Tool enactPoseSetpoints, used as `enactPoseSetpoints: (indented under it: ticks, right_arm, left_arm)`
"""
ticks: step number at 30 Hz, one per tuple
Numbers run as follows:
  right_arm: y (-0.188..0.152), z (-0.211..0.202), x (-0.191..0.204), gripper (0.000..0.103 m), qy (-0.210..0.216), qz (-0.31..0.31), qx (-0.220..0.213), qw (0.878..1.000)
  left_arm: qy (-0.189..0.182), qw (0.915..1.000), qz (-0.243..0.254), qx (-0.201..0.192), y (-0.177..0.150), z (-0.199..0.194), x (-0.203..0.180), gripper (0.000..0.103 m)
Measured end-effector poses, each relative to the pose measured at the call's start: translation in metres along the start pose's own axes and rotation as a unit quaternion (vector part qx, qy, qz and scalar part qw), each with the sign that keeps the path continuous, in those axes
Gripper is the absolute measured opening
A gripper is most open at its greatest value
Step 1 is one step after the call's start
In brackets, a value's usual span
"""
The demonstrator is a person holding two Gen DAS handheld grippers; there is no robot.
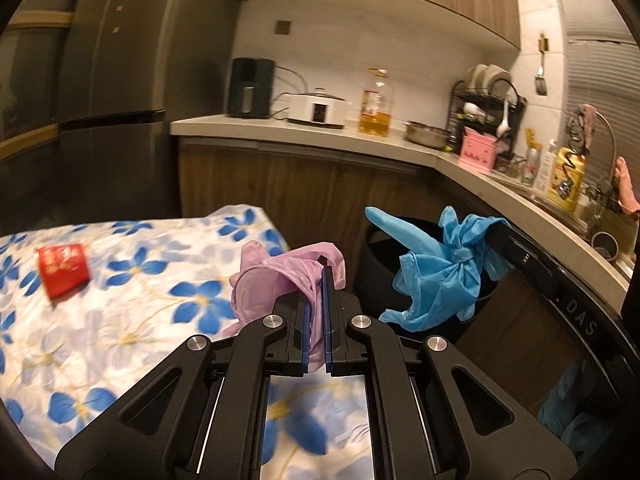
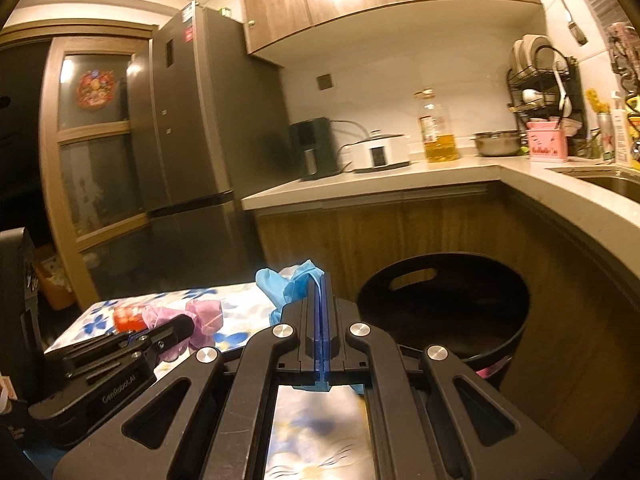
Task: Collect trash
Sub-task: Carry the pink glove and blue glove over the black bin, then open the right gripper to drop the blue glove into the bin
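Left wrist view: left gripper (image 1: 318,280) clamped on a crumpled pink glove (image 1: 280,276), held above the floral-clothed bench (image 1: 120,300); a red cup (image 1: 64,274) lies on its side there. At right, the right gripper (image 1: 498,226) carries a blue glove (image 1: 436,276) over the black bin (image 1: 376,280).

Right wrist view: right gripper (image 2: 321,280) closed on the blue glove (image 2: 288,284), beside the black bin (image 2: 440,300); left gripper (image 2: 188,324) with pink glove (image 2: 204,316) at lower left.
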State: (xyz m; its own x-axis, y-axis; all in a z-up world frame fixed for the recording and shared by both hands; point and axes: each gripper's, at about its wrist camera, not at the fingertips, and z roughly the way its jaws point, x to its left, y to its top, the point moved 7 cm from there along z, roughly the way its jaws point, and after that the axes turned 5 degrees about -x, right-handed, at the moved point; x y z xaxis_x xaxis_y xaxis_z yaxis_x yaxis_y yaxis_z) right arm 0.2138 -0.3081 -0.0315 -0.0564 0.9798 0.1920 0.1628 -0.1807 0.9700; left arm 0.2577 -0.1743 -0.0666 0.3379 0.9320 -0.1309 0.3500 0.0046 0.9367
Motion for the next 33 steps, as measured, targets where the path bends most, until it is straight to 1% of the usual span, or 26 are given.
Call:
enactPoseSetpoints:
  ticks: [8,14,22,28,30,31,32,33]
  right_arm:
    - [0.015,0.011,-0.045,0.002,-0.058,0.002,-0.013,0.998]
    - [0.019,0.023,-0.067,0.002,-0.087,0.003,-0.016,0.996]
    - [0.016,0.04,-0.083,0.002,-0.104,0.004,-0.006,0.995]
    - [0.008,0.052,-0.097,0.002,-0.111,0.012,0.013,0.994]
    - [0.004,0.055,-0.101,0.018,-0.111,0.02,0.022,0.993]
    - [0.003,0.055,-0.103,0.04,-0.113,0.022,0.023,0.993]
    - [0.002,0.054,-0.104,0.054,-0.114,0.025,0.021,0.993]
    - [0.002,0.053,-0.105,0.055,-0.117,0.028,0.016,0.993]
  left_arm:
    - [-0.036,0.9992,0.018,-0.005,0.014,0.03,-0.037,0.004]
    - [-0.052,0.9981,0.031,-0.008,0.019,0.046,-0.054,0.004]
    - [-0.06,0.9978,0.027,0.002,0.018,0.064,-0.059,0.004]
    - [-0.067,0.9973,0.025,0.012,0.014,0.075,-0.064,0.004]
    - [-0.068,0.9972,0.027,0.017,0.011,0.079,-0.065,0.004]
    - [-0.069,0.9971,0.027,0.02,0.009,0.081,-0.065,0.004]
    - [-0.069,0.997,0.027,0.023,0.007,0.083,-0.066,0.004]
    - [-0.07,0.9969,0.027,0.024,0.007,0.084,-0.066,0.004]
